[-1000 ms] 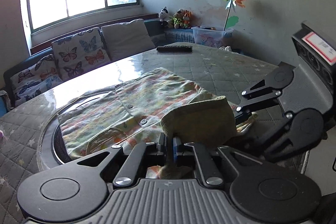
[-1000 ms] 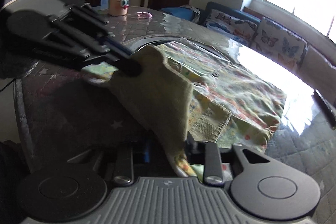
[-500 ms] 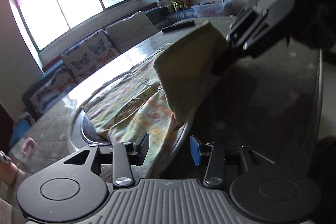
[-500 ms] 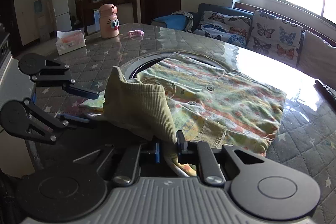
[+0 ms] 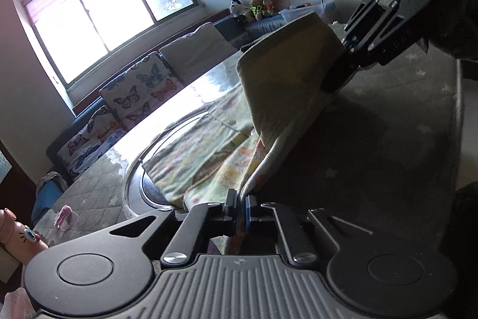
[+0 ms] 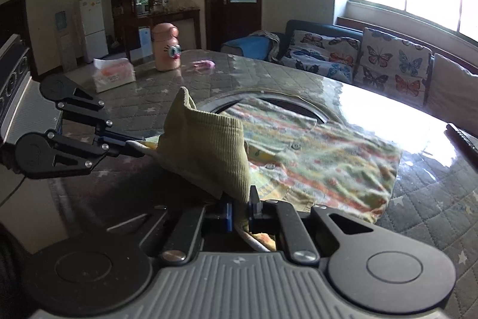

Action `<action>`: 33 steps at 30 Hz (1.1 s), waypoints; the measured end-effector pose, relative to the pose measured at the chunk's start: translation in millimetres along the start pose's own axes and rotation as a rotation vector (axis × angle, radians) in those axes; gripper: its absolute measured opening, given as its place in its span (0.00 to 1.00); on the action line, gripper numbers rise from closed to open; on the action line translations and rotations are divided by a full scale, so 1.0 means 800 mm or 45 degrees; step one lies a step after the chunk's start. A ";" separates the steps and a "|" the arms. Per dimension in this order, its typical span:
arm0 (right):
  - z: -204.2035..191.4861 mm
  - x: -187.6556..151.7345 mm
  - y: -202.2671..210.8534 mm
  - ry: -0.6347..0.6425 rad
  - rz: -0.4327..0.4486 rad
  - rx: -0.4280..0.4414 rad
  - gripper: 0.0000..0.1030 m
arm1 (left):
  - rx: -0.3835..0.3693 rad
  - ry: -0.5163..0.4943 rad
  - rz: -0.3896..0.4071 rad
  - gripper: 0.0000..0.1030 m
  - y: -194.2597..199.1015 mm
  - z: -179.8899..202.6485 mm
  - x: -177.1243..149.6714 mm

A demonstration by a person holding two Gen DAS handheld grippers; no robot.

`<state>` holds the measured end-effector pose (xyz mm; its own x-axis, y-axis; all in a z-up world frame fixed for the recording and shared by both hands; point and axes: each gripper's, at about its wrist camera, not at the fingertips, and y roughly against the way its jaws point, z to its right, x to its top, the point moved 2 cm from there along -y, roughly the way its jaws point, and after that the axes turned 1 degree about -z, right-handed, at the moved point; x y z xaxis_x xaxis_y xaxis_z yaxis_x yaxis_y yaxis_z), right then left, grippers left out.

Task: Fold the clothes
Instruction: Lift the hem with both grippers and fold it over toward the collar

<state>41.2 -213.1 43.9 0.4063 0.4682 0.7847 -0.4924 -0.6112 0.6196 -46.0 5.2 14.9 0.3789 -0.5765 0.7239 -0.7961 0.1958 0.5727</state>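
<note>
Left gripper (image 5: 241,204) clamped tight on the hem edge of a small pastel-print button-up garment with olive ribbed cuff (image 5: 209,151); its jaws just closed, cloth pinched between them. Right gripper (image 6: 240,210) also nipped onto the same garment's edge, jaws just closing further, fabric between pads. Olive cuff part lifted and stretched between both grippers, rest of garment lying flat on the grey quilted round table (image 6: 433,199), partly over its dark central disc. Pink cartoon bottle (image 6: 165,47) stands farther back on table.
</note>
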 end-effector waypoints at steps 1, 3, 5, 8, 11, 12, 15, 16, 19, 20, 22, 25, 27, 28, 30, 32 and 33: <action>-0.004 0.000 0.012 0.006 -0.002 0.020 0.08 | -0.020 0.000 0.004 0.05 0.013 0.001 0.001; -0.012 -0.001 0.037 0.016 -0.007 0.060 0.08 | -0.050 -0.007 0.020 0.05 0.039 0.004 0.005; -0.016 0.001 0.052 0.011 -0.006 0.081 0.08 | -0.059 -0.012 0.039 0.05 0.060 0.007 0.010; -0.015 0.010 0.063 0.003 0.001 0.087 0.08 | -0.042 -0.009 0.063 0.05 0.068 0.004 0.022; -0.007 0.023 0.056 0.004 0.007 0.074 0.07 | -0.010 0.015 0.068 0.05 0.054 -0.011 0.032; -0.001 0.032 0.050 -0.004 0.002 0.075 0.07 | 0.003 0.025 0.070 0.05 0.047 -0.017 0.035; 0.021 0.058 0.028 0.000 -0.008 0.065 0.07 | 0.028 0.055 0.076 0.05 0.023 -0.038 0.047; 0.029 0.065 0.021 -0.004 -0.015 0.067 0.07 | 0.034 0.066 0.067 0.05 0.013 -0.047 0.052; 0.054 0.089 -0.006 -0.024 -0.051 0.071 0.07 | 0.044 0.103 0.033 0.05 -0.022 -0.074 0.065; 0.062 0.097 -0.017 -0.019 -0.063 0.065 0.07 | 0.044 0.113 0.017 0.06 -0.037 -0.083 0.068; 0.081 0.111 -0.044 -0.022 -0.101 0.059 0.07 | 0.043 0.134 -0.018 0.05 -0.067 -0.101 0.073; 0.106 0.123 -0.085 -0.041 -0.145 0.046 0.08 | 0.036 0.148 -0.083 0.06 -0.110 -0.122 0.072; 0.118 0.124 -0.115 -0.064 -0.173 0.034 0.08 | 0.033 0.155 -0.134 0.06 -0.138 -0.130 0.066; 0.123 0.121 -0.128 -0.087 -0.186 0.028 0.09 | 0.025 0.168 -0.164 0.06 -0.153 -0.134 0.063; 0.132 0.115 -0.152 -0.135 -0.203 0.014 0.10 | 0.017 0.188 -0.219 0.06 -0.179 -0.138 0.054; 0.140 0.108 -0.171 -0.182 -0.211 -0.002 0.14 | 0.019 0.200 -0.264 0.07 -0.199 -0.137 0.043; 0.145 0.098 -0.182 -0.214 -0.196 -0.031 0.18 | 0.023 0.205 -0.277 0.09 -0.205 -0.137 0.038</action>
<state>233.6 -161.4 13.3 0.5994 0.4407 0.6682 -0.4325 -0.5241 0.7337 147.9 42.5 -14.7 0.6110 -0.4696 0.6374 -0.6957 0.0659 0.7153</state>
